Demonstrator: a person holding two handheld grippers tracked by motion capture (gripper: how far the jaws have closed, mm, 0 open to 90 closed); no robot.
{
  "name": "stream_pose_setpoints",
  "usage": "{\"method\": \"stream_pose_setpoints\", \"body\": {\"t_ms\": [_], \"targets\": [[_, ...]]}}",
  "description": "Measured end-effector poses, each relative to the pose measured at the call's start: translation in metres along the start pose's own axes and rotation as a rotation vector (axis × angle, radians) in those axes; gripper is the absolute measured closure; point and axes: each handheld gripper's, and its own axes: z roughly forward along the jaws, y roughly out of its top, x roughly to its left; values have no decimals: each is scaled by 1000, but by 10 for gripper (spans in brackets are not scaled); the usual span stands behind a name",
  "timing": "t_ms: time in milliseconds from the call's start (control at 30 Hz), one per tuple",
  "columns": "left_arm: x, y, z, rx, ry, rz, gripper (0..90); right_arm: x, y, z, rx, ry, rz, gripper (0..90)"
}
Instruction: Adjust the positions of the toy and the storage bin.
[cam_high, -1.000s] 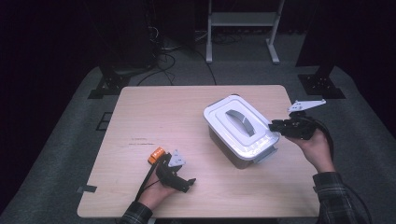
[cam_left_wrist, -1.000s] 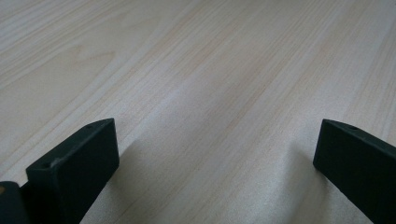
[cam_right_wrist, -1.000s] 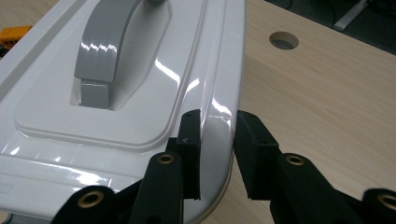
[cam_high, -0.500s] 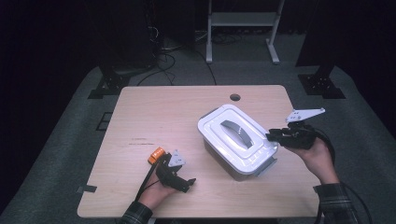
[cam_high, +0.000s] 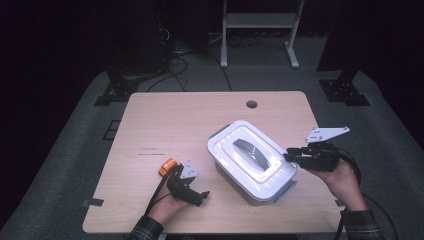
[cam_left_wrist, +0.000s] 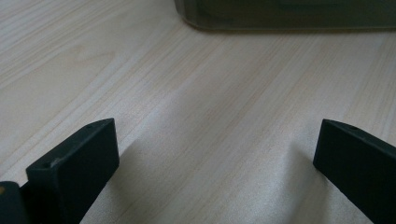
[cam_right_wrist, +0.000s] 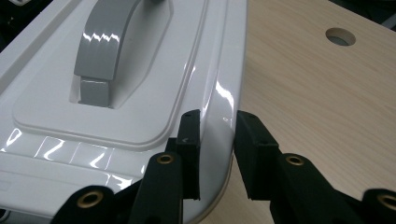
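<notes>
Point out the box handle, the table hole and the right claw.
handle (cam_right_wrist: 105, 44): right gripper view, middle of the grey bar.
hole (cam_high: 251, 104): high view, its centre, near the table's far edge.
right claw (cam_right_wrist: 218, 140): right gripper view, between tips clamping the lid rim.

Container (cam_high: 252, 160) on table (cam_high: 165, 120), right of centre

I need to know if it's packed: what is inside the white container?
Its contents cannot be seen: the white lid with its grey handle covers the container. The right gripper clamps the lid's rim.
</notes>
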Motion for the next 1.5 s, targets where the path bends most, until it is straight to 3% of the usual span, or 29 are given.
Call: {"method": "stream_pose_setpoints", "body": {"t_ms": [100,167,433,833,1500], "targets": [[0,0,0,0,0,1,0,2,-1,-1,-8,-4,1,704],[0,0,0,0,0,0,0,5,-1,-1,-10,-9,14,588],[0,0,0,1,-1,2,0,16,4,-13,-51,-43,27,467],[1,0,0,0,-2,4,0,33,14,-13,-86,-37,28,246],[0,0,0,1,-1,2,0,61,26,5,-89,-7,9,214]]}}
